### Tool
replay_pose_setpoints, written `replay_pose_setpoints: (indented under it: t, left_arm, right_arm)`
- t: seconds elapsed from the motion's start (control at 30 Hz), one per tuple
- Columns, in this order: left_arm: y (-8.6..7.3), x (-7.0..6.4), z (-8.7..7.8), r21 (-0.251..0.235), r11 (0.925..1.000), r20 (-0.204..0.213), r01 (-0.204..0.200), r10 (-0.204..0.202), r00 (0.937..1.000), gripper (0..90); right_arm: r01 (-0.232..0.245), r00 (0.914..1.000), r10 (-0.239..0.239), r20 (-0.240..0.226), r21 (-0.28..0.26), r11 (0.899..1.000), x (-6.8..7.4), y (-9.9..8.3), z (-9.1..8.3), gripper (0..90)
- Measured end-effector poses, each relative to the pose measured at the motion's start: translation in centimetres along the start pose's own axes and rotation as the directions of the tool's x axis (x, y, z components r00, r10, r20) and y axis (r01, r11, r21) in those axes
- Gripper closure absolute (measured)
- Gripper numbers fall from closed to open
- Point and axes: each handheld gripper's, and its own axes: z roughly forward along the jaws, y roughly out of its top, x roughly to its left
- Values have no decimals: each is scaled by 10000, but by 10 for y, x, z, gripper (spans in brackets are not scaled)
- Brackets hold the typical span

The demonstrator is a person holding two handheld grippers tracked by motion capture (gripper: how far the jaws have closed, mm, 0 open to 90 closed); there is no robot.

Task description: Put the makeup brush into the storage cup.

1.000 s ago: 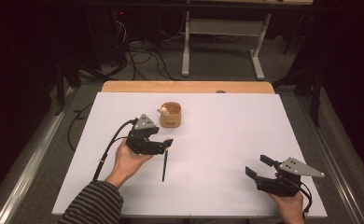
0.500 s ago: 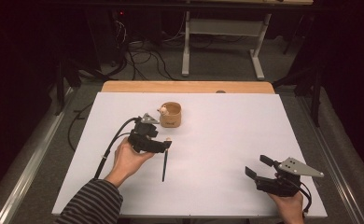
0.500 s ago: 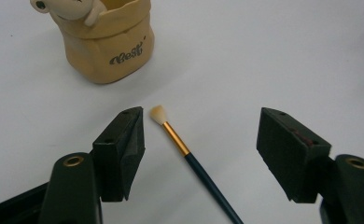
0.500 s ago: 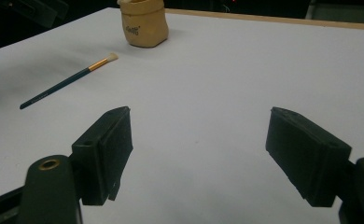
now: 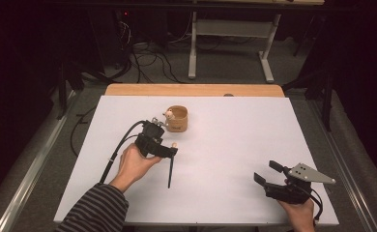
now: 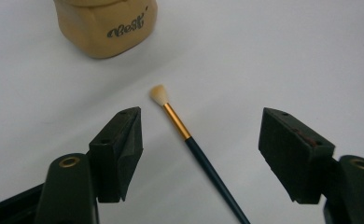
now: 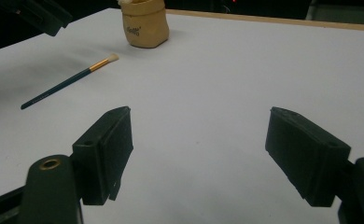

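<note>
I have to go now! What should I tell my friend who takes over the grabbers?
Left gripper: open, jaws on either side of the paintbrush, not touching it.
Right gripper: open, holding nothing, near the front right of the table.
The paintbrush lies flat, bristles toward the tan cup, which stands apart from it.
Done: lined up on the brush.
Left: probably grip it and lift it.
</note>
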Motion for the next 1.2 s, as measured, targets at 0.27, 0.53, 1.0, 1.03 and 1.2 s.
replay_pose_setpoints:
  t: [0.27, 0.53, 1.0, 1.03, 1.2]
  left_arm:
    - [2, -2, 9, 663, 9978, -144, 44, -35, 9999, 315]
    - [5, -6, 16, 1286, 9915, -188, 187, -164, 9997, 302]
    - [9, -9, 31, 2274, 9730, -546, 391, -273, 9981, 299]
    - [9, -10, 32, 2335, 9716, -576, 397, -269, 9980, 301]
    - [12, -12, 39, 2604, 9645, -637, 442, -285, 9976, 313]
  right_arm:
    - [14, 10000, -14, 34, 11, 10000, 1, 0, 0, 255]
    - [42, 10000, -42, 30, 13, 10000, 1, 0, 0, 255]
    - [36, 10000, -36, 35, 28, 10000, 1, 0, 0, 257]
    - [44, 10000, -44, 37, 25, 10000, 1, 0, 0, 257]
    - [0, 10000, 0, 43, 34, 10000, 1, 0, 0, 257]
